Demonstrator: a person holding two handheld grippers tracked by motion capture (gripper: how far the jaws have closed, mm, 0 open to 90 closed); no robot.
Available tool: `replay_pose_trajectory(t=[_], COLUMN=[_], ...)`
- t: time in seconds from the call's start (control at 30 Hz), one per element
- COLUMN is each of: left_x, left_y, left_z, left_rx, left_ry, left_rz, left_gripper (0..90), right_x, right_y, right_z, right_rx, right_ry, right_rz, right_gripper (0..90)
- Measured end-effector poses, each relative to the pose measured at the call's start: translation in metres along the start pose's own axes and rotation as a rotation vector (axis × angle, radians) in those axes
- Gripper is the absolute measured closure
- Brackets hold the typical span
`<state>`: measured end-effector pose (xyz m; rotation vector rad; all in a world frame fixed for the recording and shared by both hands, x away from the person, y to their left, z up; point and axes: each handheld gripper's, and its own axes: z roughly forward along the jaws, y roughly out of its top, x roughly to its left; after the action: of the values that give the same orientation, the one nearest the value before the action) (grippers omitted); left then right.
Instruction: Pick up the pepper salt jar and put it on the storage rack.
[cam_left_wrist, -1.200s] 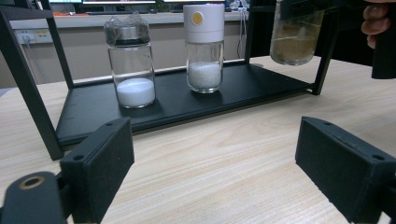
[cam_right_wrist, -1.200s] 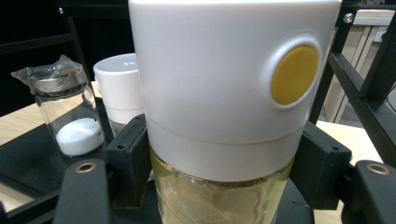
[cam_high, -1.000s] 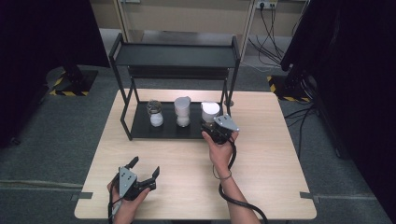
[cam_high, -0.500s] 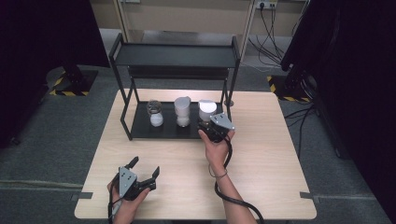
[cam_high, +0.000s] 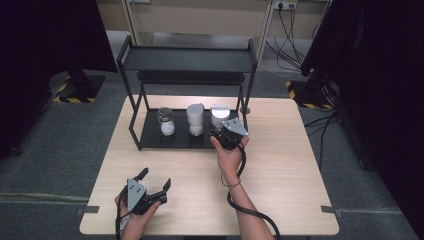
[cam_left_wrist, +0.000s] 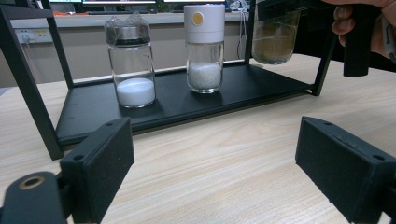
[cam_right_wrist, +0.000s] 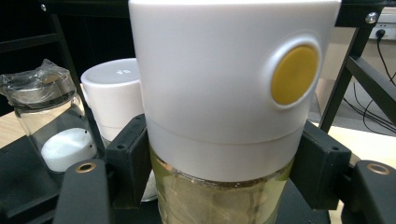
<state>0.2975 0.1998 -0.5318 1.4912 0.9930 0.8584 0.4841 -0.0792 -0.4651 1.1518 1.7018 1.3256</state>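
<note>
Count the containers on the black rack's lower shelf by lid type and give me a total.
White-capped glass jars with a yellow button: 2, the one holding white granules and the one holding brownish contents, gripped by the right gripper.
Glass jar with plastic-wrapped metal lid: 1.
Total: 3.

The right gripper (cam_high: 226, 134), low on the rack's right end a second ago, has risen slightly, lifting the brown-filled jar (cam_right_wrist: 224, 140) off the shelf (cam_left_wrist: 177, 100).
</note>
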Motion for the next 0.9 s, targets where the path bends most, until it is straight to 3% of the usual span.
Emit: replay_pose_trajectory(t=[0.9], left_x=[0.0], left_y=[0.0], left_z=[0.0], left_rx=[0.0], left_ry=[-0.002], left_rz=[0.0], left_gripper=[11.1], right_x=[-0.002], right_y=[0.0], right_z=[0.022], right_rx=[0.028], right_ry=[-0.024], right_rz=[-0.003], right_gripper=[30.8])
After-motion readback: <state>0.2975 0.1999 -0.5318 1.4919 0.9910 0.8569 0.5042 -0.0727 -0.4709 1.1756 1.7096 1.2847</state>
